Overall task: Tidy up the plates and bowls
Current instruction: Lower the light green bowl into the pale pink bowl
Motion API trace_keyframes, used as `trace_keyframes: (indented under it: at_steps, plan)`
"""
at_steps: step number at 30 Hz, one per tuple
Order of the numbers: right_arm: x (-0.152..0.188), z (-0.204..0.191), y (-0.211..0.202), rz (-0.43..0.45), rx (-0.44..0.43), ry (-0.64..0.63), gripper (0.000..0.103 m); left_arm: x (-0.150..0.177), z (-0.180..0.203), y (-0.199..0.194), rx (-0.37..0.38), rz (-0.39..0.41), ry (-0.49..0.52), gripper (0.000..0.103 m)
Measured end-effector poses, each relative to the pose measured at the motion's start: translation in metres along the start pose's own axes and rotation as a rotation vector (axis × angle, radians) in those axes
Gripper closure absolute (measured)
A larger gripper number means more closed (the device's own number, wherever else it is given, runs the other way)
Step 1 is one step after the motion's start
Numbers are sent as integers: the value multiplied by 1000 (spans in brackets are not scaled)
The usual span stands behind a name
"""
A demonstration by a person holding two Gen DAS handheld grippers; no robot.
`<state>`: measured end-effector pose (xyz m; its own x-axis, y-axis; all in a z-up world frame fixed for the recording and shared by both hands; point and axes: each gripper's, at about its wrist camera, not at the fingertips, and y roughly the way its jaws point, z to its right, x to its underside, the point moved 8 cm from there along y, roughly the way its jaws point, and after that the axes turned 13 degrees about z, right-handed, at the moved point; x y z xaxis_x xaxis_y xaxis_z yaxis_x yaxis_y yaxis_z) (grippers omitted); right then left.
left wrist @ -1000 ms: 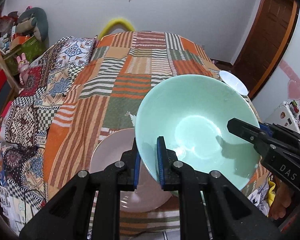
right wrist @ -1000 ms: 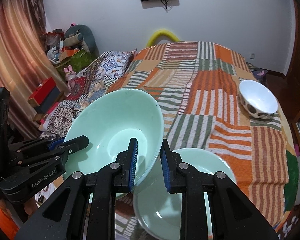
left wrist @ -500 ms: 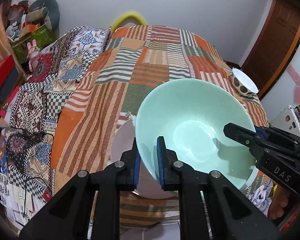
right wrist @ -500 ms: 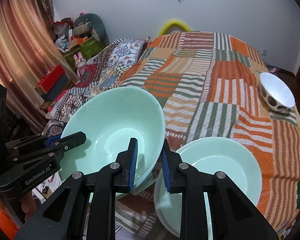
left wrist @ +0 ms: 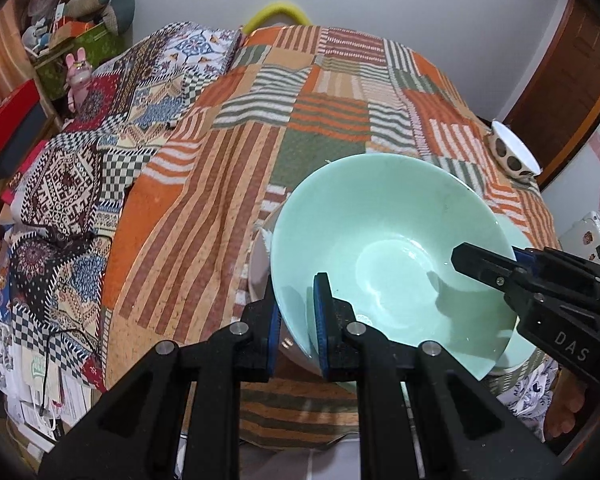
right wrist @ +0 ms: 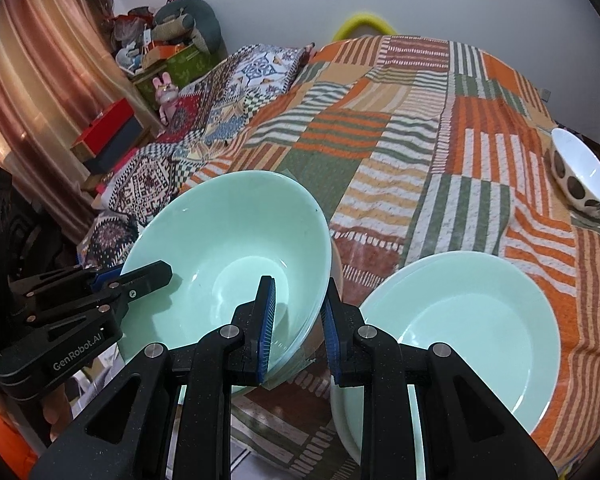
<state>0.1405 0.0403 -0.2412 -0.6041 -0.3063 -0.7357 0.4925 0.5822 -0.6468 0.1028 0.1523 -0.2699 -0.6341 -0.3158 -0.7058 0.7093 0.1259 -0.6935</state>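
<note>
Mint bowl point(left wrist: 388, 248) tilts above the striped bedspread point(left wrist: 228, 184); my left gripper point(left wrist: 294, 320) and right gripper point(right wrist: 298, 320) each pinch its rim.

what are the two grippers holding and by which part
Both hold one large mint-green ceramic bowl by its rim: the left gripper on one side, the right gripper on the opposite side.

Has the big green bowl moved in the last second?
Yes. The big green bowl shifted left, away from the green plate, which now shows almost whole.
</note>
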Motion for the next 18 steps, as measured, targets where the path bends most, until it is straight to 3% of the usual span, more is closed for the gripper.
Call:
trace_keyframes:
  at_steps: [18]
  plan:
    - [16, 2, 24, -68, 1, 4, 82, 13, -11, 27, -42, -59, 36, 89]
